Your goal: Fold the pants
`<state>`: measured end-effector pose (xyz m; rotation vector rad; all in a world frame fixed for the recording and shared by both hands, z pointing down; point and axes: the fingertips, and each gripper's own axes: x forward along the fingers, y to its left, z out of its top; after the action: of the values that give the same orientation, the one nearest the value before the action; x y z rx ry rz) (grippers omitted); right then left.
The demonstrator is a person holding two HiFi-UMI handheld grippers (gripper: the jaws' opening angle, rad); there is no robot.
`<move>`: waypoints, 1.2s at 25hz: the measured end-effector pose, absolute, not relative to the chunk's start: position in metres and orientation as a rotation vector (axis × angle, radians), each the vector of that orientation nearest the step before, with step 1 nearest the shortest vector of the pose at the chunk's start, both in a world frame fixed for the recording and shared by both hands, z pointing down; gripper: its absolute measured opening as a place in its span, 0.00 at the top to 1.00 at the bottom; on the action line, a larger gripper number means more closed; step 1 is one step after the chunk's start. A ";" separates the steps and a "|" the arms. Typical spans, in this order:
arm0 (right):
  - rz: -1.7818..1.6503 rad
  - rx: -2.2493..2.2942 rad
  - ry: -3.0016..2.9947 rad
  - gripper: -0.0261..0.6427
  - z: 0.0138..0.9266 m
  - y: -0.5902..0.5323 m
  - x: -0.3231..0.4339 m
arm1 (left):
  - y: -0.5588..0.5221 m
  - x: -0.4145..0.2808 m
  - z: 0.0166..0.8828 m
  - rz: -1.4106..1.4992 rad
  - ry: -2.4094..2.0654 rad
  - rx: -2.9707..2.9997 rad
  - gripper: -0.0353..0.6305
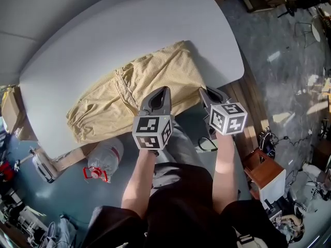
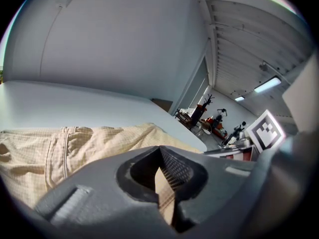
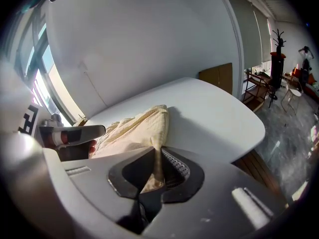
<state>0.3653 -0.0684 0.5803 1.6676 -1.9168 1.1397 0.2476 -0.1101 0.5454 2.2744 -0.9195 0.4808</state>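
Evidently the fold is just being set up: the tan pants (image 1: 129, 94) lie slantwise along the near side of the white table (image 1: 103, 30), with the bunched end at the left, close to the near rim, and the broader end toward the right and farther in. The cloth looks rumpled rather than doubled over, so I judge no clean fold has been made yet. The left tongs (image 1: 159, 98) are clenched on a pinch of the fabric at the near edge; its own view shows a strip of tan cloth squeezed between the jaws. Just to the right, the right tongs (image 1: 207, 98) are likewise clamped on the cloth at the near right corner, a fold of it caught between the jaws. Next, I reckon, both grips must rise together and carry that edge across the garment, level with each other so the cloth lands flat and stays squared on the table.
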 end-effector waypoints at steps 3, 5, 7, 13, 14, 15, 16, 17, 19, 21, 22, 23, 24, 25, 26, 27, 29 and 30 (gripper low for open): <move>1.138 1.667 -1.934 0.90 0.574 -0.068 0.364 | -0.109 0.247 0.542 0.471 -0.922 2.279 0.94; 1.132 1.671 -1.948 0.90 0.567 -0.067 0.363 | -0.107 0.243 0.538 0.460 -0.934 2.277 0.94; 1.113 1.671 -1.966 0.90 0.556 -0.068 0.361 | -0.104 0.234 0.536 0.446 -0.956 2.271 0.94; 0.997 1.672 -2.036 0.90 0.511 -0.081 0.329 | -0.106 0.184 0.522 0.393 -1.024 2.250 0.94; 0.973 1.669 -2.048 0.90 0.503 -0.085 0.321 | -0.108 0.175 0.519 0.376 -1.036 2.249 0.94; 0.950 1.665 -2.059 0.90 0.495 -0.088 0.313 | -0.110 0.166 0.515 0.358 -1.047 2.247 0.94; 0.927 1.660 -2.068 0.90 0.487 -0.091 0.306 | -0.111 0.157 0.512 0.340 -1.059 2.244 0.94; 0.903 1.652 -2.076 0.90 0.480 -0.094 0.298 | -0.112 0.148 0.509 0.323 -1.072 2.239 0.94; 0.854 1.637 -2.093 0.90 0.465 -0.097 0.284 | -0.111 0.131 0.502 0.294 -1.098 2.229 0.94; 0.810 1.625 -2.112 0.90 0.451 -0.099 0.271 | -0.109 0.116 0.495 0.270 -1.121 2.224 0.94; 0.790 1.619 -2.122 0.90 0.443 -0.100 0.263 | -0.109 0.108 0.492 0.257 -1.132 2.222 0.94; 0.771 1.610 -2.133 0.90 0.436 -0.102 0.253 | -0.109 0.099 0.488 0.244 -1.144 2.219 0.94; 0.754 1.599 -2.146 0.90 0.429 -0.105 0.242 | -0.109 0.088 0.486 0.231 -1.157 2.215 0.94; 0.738 1.588 -2.162 0.90 0.422 -0.107 0.229 | -0.110 0.077 0.483 0.218 -1.172 2.212 0.94; 0.725 1.576 -2.182 0.90 0.415 -0.109 0.216 | -0.110 0.065 0.481 0.206 -1.188 2.206 0.94; 0.711 1.563 -2.205 0.90 0.409 -0.110 0.203 | -0.110 0.053 0.479 0.194 -1.205 2.199 0.94; 0.677 1.534 -2.250 0.90 0.397 -0.113 0.178 | -0.111 0.028 0.474 0.171 -1.245 2.182 0.94; 0.659 1.522 -2.268 0.90 0.392 -0.115 0.167 | -0.111 0.016 0.472 0.161 -1.266 2.172 0.94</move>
<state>0.1673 -0.1152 0.3921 1.5221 -2.2680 0.6589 0.0155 -0.1115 0.4720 2.1720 -1.2661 0.1607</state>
